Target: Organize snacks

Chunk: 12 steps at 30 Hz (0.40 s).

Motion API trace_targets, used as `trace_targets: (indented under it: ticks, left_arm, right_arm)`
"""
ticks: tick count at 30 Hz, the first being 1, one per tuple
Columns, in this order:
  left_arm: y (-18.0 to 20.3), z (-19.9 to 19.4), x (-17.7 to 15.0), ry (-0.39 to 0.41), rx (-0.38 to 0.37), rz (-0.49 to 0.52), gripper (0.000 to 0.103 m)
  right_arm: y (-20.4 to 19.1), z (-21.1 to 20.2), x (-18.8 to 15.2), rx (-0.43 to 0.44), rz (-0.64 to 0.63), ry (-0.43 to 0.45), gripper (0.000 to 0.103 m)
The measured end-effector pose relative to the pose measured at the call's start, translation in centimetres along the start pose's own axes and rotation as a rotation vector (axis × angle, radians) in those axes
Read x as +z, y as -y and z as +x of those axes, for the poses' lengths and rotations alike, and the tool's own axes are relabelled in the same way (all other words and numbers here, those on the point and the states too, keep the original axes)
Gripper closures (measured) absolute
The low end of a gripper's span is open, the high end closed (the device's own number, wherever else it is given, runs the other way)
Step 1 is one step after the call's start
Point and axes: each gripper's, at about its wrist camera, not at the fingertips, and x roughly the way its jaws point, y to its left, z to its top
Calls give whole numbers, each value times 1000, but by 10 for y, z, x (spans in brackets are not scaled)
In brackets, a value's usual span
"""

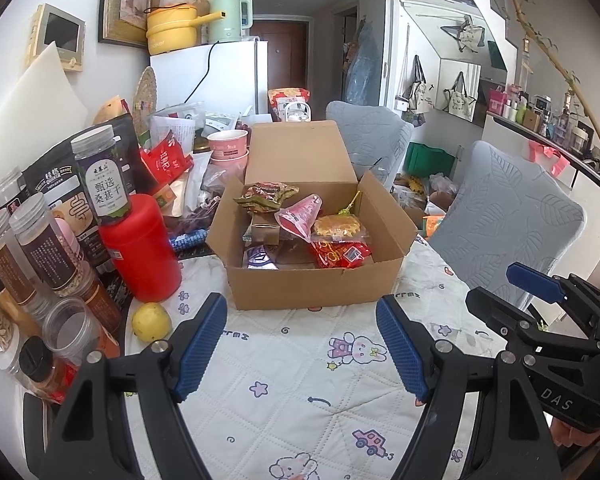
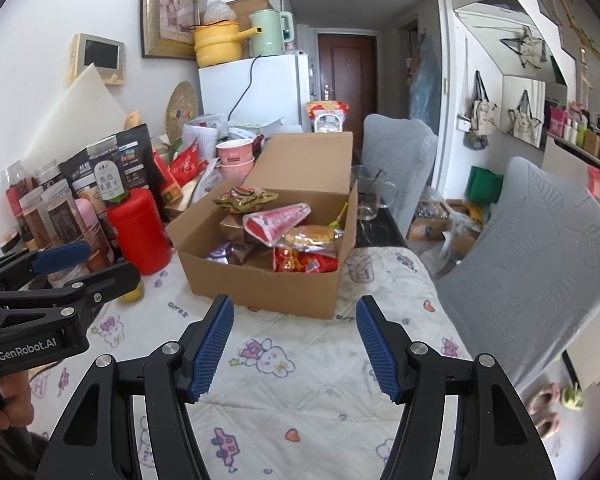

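We cannot read the jar labels (image 1: pixel 40 248) at nine o'clock; the cardboard box (image 1: pixel 312 284) wall hides its lowest snacks.

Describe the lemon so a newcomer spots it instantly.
Find the open cardboard box on the quilted cloth, then the red canister to its left. The lemon lies on the cloth in front of that canister: the only small yellow round fruit among jars and packets.
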Motion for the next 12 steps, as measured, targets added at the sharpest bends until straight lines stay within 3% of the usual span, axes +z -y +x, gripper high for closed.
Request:
trace_targets:
  ticks: [12]
  left_arm:
    - [-4, 7, -1, -8, 11, 4, 26]
  right_arm:
    - [-7, 9, 2, 8, -17, -21, 39]
